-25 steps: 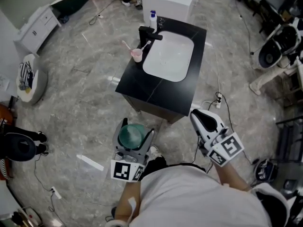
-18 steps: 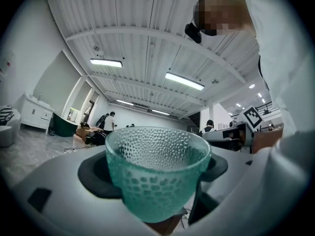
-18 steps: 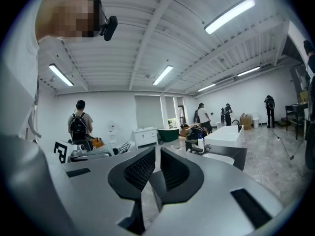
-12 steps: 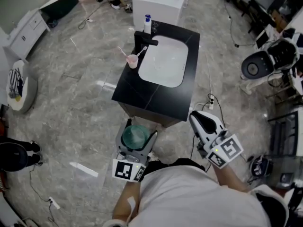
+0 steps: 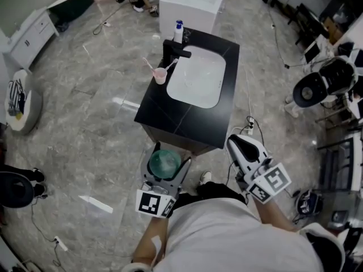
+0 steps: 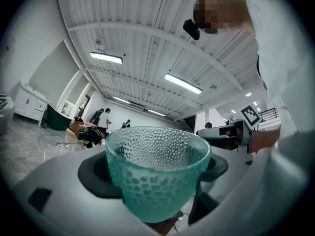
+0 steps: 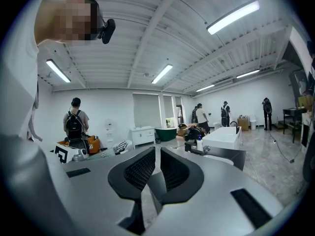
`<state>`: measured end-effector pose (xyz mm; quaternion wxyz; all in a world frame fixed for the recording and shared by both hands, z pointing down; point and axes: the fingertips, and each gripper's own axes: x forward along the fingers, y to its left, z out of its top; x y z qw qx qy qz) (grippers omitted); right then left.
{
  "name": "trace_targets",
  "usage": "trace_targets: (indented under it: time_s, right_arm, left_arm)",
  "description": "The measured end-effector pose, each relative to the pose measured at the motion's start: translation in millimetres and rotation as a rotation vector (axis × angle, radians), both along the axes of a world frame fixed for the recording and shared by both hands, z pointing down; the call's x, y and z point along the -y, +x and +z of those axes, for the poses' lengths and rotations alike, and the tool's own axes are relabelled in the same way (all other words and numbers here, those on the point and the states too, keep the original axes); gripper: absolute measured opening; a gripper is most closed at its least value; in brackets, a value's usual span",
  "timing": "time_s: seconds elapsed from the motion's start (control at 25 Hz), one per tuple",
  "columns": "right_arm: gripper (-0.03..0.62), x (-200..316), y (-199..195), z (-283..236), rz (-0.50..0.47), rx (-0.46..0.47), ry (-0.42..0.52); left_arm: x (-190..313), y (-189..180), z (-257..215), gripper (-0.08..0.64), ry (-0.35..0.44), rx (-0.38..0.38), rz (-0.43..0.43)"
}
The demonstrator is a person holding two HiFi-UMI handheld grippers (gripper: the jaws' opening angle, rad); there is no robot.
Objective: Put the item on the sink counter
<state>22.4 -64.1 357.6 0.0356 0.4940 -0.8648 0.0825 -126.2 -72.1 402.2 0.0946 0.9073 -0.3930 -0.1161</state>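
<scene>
Left gripper (image 5: 165,156) carrying a green glass cup (image 6: 156,171), sink counter (image 5: 170,109) ahead and well apart.
Jaws stand wide, clamped on the cup's dimpled wall; right gripper (image 7: 156,167) is closed and empty. The glass may slip if tilted, clip the counter's near edge if brought in low, or topple if released too near that edge.

A white short-sleeved shirt (image 5: 238,237) fills the head view at six o'clock. The left tongs (image 5: 165,156), at seven o'clock, and the right tongs (image 5: 237,141), at five o'clock, have pale grey moulded shells and black ribbed pads (image 7: 137,170). Each carries a cube faced with black-and-white square markers.
</scene>
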Motion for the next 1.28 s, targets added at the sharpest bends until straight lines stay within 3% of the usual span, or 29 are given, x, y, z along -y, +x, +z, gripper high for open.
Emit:
trace_targets:
  time_s: [0.36,0.84,1.28]
  right_arm:
    - [0.057,31.7,1.2,-3.6,-0.066,0.047,0.015]
    - [0.057,78.1,36.7,-14.6,-0.118,0.103,0.033]
    - [0.057,91.2,40.3,-12.4,-0.181,0.103,0.017]
  left_arm:
    - [17.8,5.8,-6.1,0.397,0.006,0.029,-0.053]
    - [44.4,49.7,-26.6,0.397,0.015,0.070,-0.078]
    - [57.0,55.4,-24.8,0.396,-0.003,0.096,-0.124]
